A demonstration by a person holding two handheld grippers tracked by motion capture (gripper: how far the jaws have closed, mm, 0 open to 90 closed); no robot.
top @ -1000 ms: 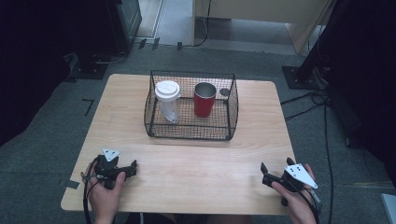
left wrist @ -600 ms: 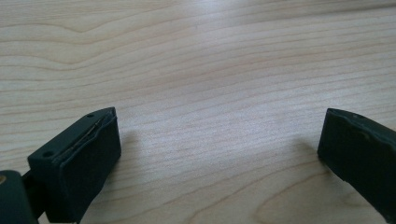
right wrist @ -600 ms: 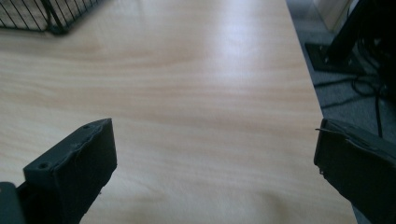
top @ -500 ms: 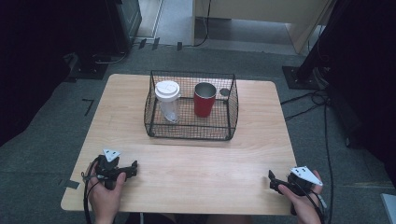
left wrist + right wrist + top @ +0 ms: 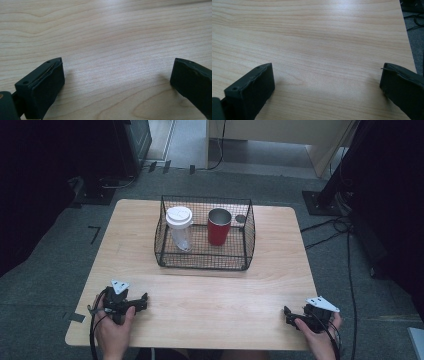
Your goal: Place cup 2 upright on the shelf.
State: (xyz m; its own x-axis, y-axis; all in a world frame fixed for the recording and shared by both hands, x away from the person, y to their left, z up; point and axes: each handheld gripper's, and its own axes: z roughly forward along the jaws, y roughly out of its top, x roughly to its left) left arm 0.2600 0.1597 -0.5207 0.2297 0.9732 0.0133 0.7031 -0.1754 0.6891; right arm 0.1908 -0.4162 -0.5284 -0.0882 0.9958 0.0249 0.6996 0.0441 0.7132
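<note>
A: Near edge of the surface (image 5: 200,310), well short of the wire basket (image 5: 205,262): left hand-held gripper (image 5: 142,301) rests low, jaws spread wide, nothing between them. Right hand-held gripper (image 5: 287,315) same, wide and empty, by the near right corner.

B: Looks like a ready pose, one on each side of the basket to leave the middle lane free. Contents?

A: Inside the basket: clear lidded cup (image 5: 179,227) at its left, upright; red tumbler (image 5: 219,226) just right of it, upright, apart. Small grey round thing at the basket's far right; can't identify.

B: The mesh walls probably force a reach in from above.
</note>
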